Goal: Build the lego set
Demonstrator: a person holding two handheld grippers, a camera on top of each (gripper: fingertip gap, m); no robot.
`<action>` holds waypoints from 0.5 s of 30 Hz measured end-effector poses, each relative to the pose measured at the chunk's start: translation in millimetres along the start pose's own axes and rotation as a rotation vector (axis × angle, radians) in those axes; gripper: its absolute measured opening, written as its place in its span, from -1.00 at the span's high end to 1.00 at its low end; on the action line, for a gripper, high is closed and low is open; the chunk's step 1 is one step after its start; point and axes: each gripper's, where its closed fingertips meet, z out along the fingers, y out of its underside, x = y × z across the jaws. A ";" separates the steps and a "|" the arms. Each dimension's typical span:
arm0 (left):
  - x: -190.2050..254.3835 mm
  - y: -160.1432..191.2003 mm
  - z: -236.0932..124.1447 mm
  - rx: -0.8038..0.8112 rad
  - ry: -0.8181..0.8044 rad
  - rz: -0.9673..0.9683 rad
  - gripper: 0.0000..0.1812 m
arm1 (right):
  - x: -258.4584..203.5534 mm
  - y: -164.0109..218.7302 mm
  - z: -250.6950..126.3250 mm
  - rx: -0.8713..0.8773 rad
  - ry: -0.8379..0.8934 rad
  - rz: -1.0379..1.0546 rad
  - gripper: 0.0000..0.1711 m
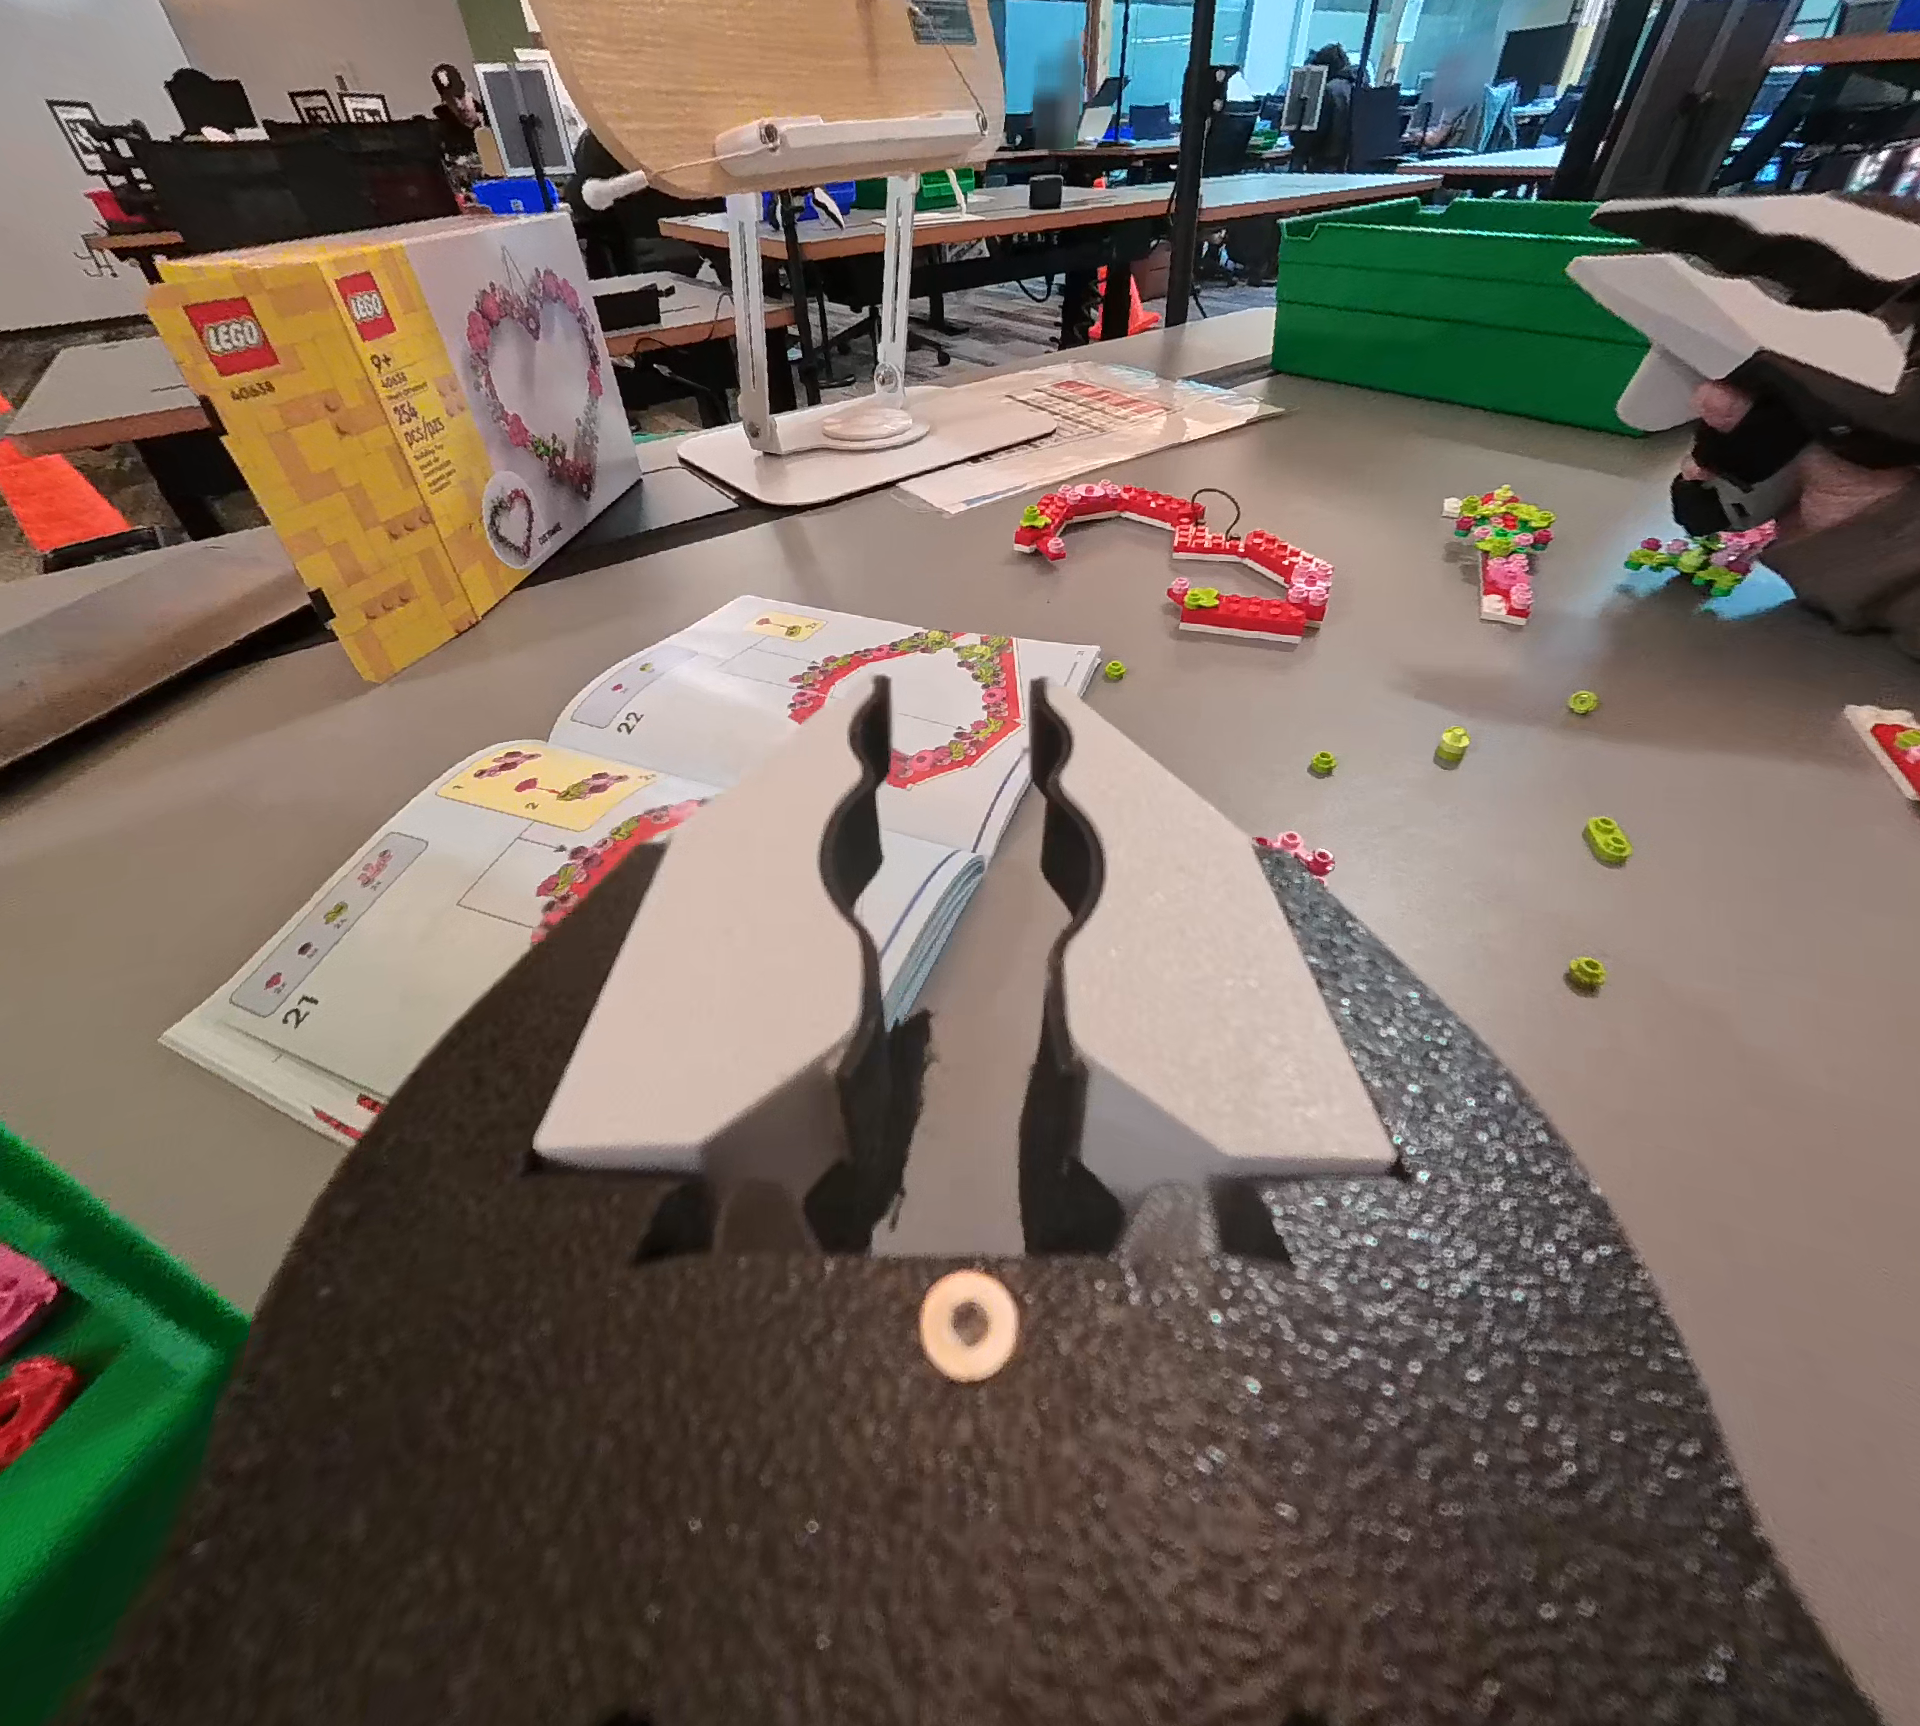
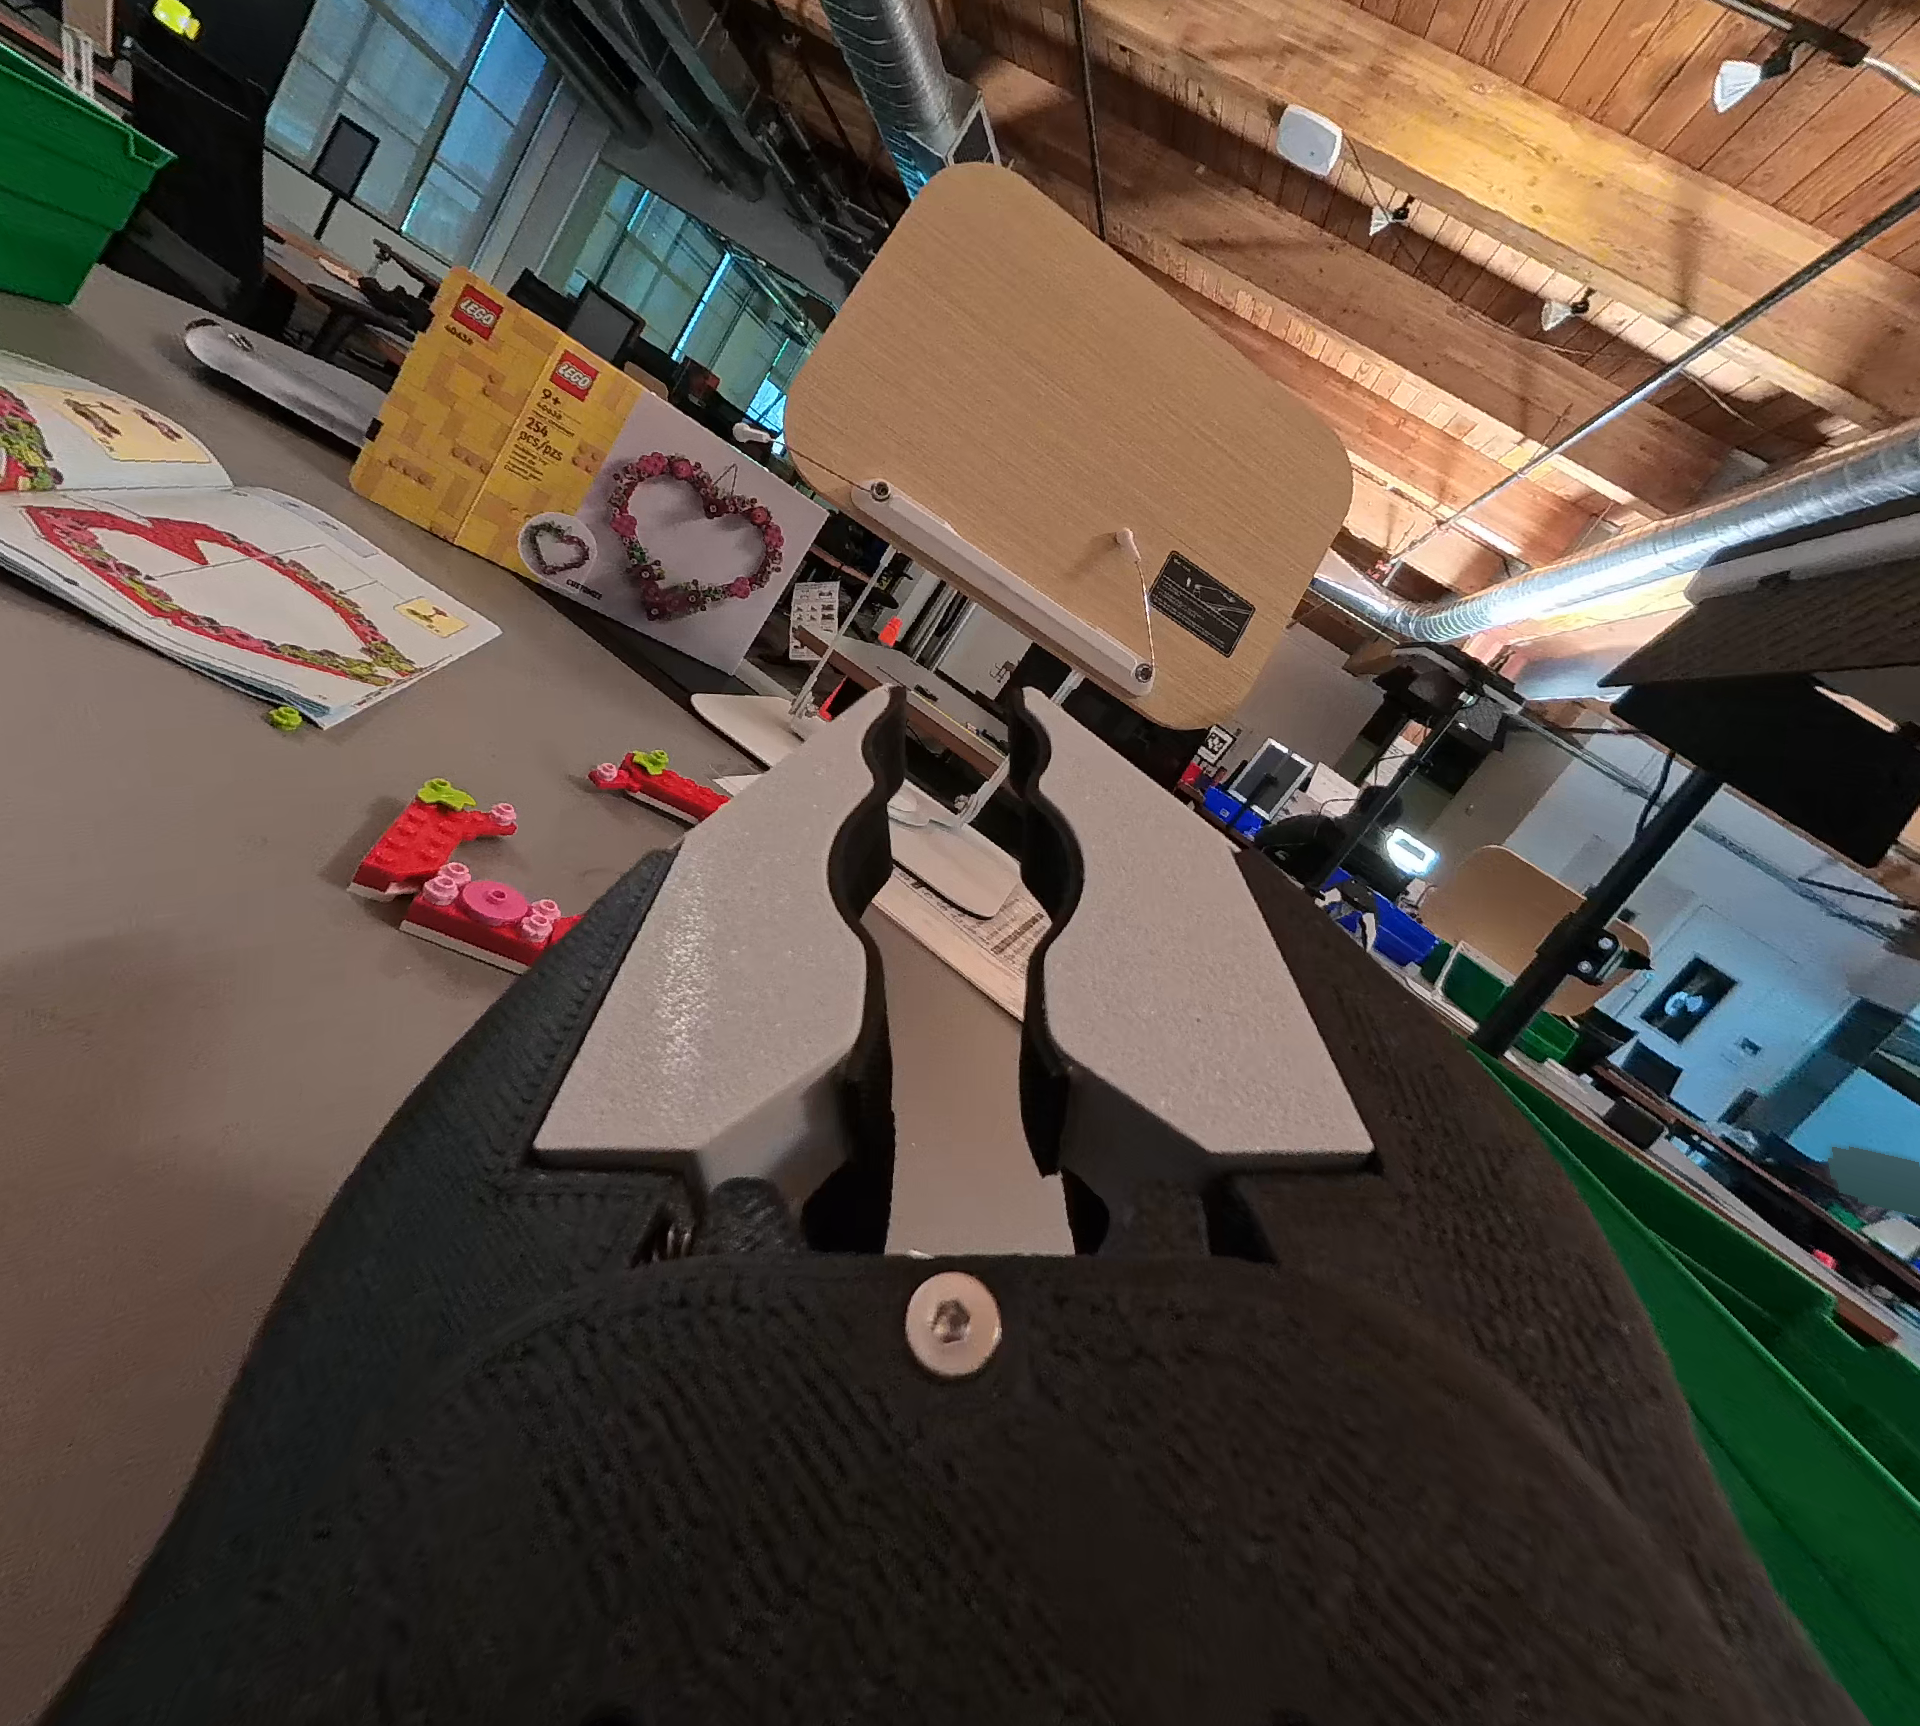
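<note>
My left gripper (image 1: 961,700) is open and empty, hovering over the open instruction booklet (image 1: 582,845) on the grey table. A red partial heart frame (image 1: 1236,559) with pink flowers lies beyond it. A white strip with flowers (image 1: 1504,549) and a small flower cluster (image 1: 1699,556) lie to the right. Several lime studs (image 1: 1605,840) are scattered on the table. My right gripper (image 2: 956,710) is open and empty, tilted upward above the table; it also shows at the right edge of the left wrist view (image 1: 1756,294). Red frame pieces (image 2: 447,855) lie to its left.
The yellow set box (image 1: 395,419) stands at the back left. A wooden book stand (image 1: 748,3) on a white base stands behind the build, with a plastic bag (image 1: 1091,419) beside it. Green bins sit at back right (image 1: 1455,305) and near left (image 1: 94,1364). My right fingertips sit around 30 cm from my left ones.
</note>
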 end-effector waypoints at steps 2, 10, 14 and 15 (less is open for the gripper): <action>-0.7 -4.3 -1.8 0.020 -0.009 0.007 0.74 | 0.8 1.2 0.3 -0.007 0.006 -0.005 0.79; -31.4 -65.7 -48.7 0.274 -0.152 -0.026 0.67 | 8.1 8.2 0.3 -0.048 0.054 -0.033 0.79; -89.7 -102.0 -100.2 0.337 -0.407 -0.028 0.56 | 18.5 12.4 -1.4 -0.070 0.106 -0.009 0.79; -104.7 -108.1 -110.4 0.318 -0.459 -0.035 0.51 | 22.2 14.5 -2.1 -0.077 0.122 0.005 0.79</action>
